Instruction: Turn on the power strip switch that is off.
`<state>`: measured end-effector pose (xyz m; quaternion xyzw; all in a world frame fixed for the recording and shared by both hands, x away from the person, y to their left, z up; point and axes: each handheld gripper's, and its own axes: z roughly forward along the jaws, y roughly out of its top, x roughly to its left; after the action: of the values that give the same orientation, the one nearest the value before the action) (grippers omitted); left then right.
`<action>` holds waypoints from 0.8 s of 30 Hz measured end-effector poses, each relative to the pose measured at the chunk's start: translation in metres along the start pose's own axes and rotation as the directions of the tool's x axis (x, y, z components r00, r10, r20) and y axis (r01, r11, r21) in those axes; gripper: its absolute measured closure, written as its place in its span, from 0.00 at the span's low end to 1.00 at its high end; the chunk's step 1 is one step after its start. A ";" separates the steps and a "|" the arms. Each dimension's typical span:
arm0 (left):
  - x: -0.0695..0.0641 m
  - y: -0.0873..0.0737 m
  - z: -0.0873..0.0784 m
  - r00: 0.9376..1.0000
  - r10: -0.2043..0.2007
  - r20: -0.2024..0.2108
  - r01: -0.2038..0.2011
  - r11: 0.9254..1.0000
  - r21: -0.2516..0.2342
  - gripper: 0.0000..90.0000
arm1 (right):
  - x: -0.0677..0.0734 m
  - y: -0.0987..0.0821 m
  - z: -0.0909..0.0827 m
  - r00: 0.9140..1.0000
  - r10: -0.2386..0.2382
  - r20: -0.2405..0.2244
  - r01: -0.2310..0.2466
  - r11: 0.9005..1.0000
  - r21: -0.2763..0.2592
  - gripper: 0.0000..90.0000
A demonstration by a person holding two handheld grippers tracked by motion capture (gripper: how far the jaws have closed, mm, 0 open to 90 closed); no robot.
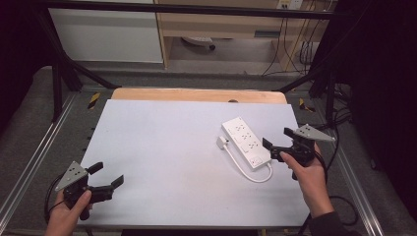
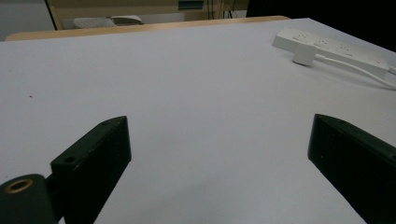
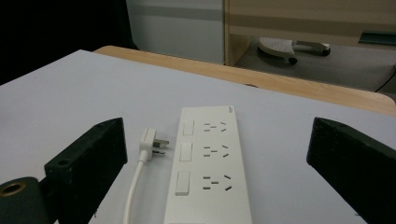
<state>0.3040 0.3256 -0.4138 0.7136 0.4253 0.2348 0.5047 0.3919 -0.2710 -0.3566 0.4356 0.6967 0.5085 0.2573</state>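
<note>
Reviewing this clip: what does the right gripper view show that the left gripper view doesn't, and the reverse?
Right gripper view alone: the power strip's top face close up, with three rocker switches beside three sets of socket holes, and the plug's bare metal pins lying next to the strip.

Left gripper view alone: a wide bare stretch of the white tabletop ahead of the jaws, with the strip seen far off and side-on.

Both: the strip, its plug and white cable, the table's wooden far edge, and a pair of black jaws standing wide apart with nothing between them.
</note>
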 end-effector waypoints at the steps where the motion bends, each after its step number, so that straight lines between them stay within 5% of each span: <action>1: 0.000 0.000 0.000 1.000 0.000 0.000 0.000 1.000 0.001 0.07 | 0.000 0.000 0.001 1.000 -0.003 0.000 0.003 1.000 0.001 0.06; 14: 0.000 0.000 0.000 1.000 0.000 0.003 0.000 1.000 0.002 0.07 | 0.004 0.001 0.017 1.000 -0.021 -0.011 0.021 0.998 0.051 0.26; 24: -0.001 0.000 0.001 1.000 0.002 0.004 -0.002 1.000 0.006 0.07 | 0.011 -0.003 0.031 0.999 -0.042 -0.035 0.046 0.992 0.122 0.49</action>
<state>0.3038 0.3246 -0.4142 0.7158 0.4244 0.2326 0.5034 0.4105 -0.2463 -0.3692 0.4268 0.7401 0.4661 0.2298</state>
